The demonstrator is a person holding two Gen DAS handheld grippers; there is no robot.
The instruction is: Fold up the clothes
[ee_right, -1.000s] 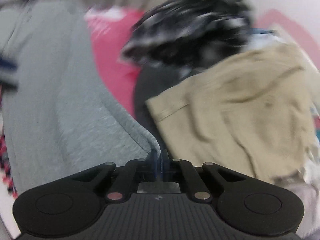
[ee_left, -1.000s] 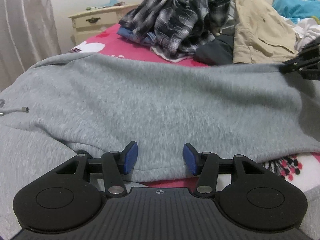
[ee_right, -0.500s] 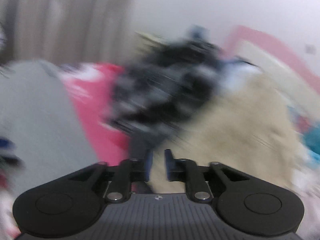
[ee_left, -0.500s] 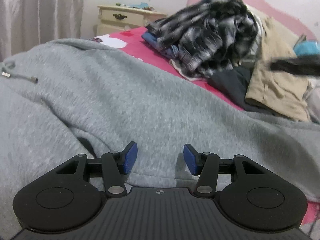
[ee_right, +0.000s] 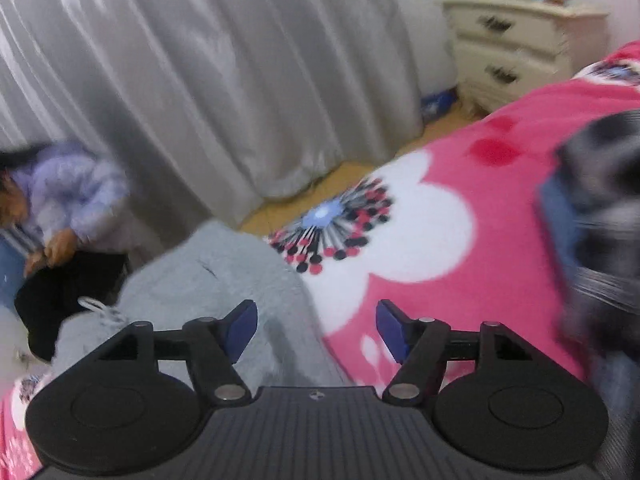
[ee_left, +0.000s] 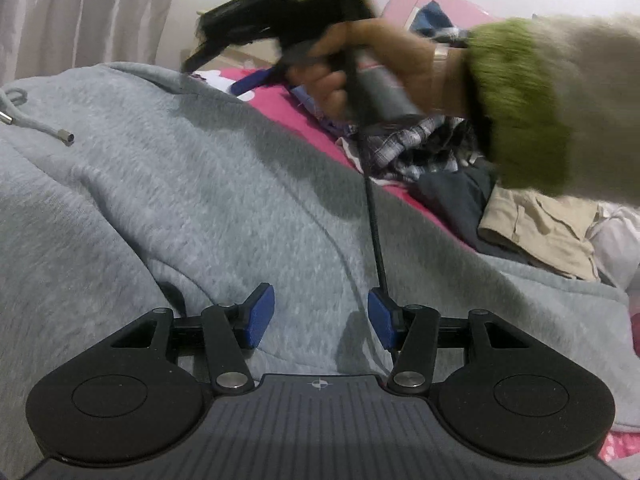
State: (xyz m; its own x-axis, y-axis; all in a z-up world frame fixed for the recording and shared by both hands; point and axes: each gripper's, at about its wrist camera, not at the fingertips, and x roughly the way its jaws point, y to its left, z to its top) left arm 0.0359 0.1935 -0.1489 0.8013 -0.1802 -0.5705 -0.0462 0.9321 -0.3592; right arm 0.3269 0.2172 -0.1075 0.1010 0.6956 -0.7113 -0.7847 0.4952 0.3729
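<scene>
A grey hoodie [ee_left: 208,184] lies spread over the pink bed, its drawstring [ee_left: 38,126] at the left. My left gripper [ee_left: 321,316] is open and empty, low over the hoodie's near fold. My right gripper [ee_right: 316,326] is open and empty, above the hoodie's far edge [ee_right: 224,276] and the pink floral blanket [ee_right: 460,240]. In the left wrist view the right gripper [ee_left: 256,82] crosses above the hoodie, blurred, held by a hand in a green-cuffed sleeve [ee_left: 520,104].
A heap of clothes sits at the far right: a plaid shirt [ee_left: 416,148], a dark garment [ee_left: 460,196], tan trousers [ee_left: 540,236]. A cream dresser [ee_right: 516,48] and grey curtain [ee_right: 200,80] stand beyond the bed. A person in lilac [ee_right: 64,208] sits at the left.
My right gripper let go of the hoodie's edge, opened and swung left across the bed. My left gripper stayed open over the hoodie and turned a little.
</scene>
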